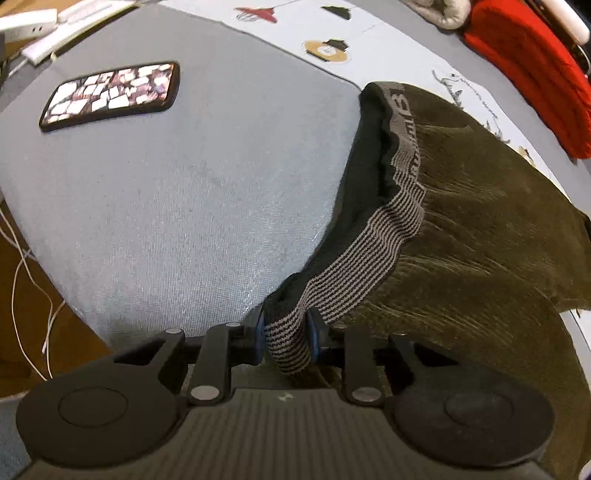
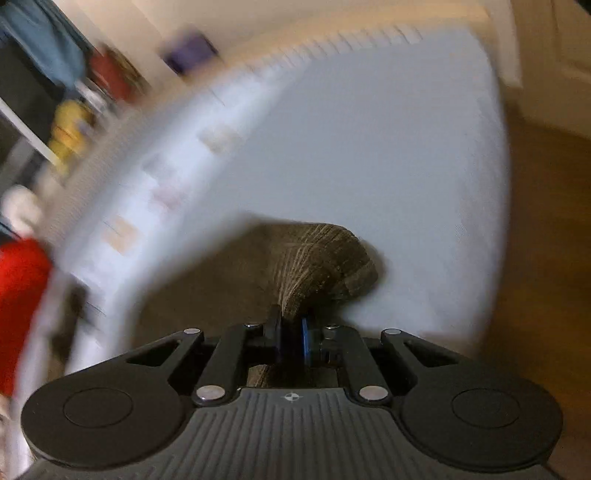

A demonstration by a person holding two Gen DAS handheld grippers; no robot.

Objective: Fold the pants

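Pants (image 1: 480, 229) on bed (image 1: 184, 206), right of phone (image 1: 110, 96) | left hand-held gripper (image 1: 286, 334) clamps striped waistband (image 1: 354, 258) | right hand-held gripper (image 2: 291, 338) pinches bunched cloth | soft, limp, light, likely sags; best grip at hems, band corners

We've got olive-brown corduroy pants (image 1: 480, 229) with a waistband (image 1: 354, 269) in thin grey and black stripes, black on the inside. The bed (image 1: 192, 206) is a pale grey-blue weave, and its sheet (image 1: 295, 29) is lighter with little red, black and mustard lamp drawings. The phone (image 1: 110, 96) has a black case and a pink-white mosaic look. That blanket (image 1: 532, 74) is bright red. Both grippers are black with blue pads (image 2: 306, 341).
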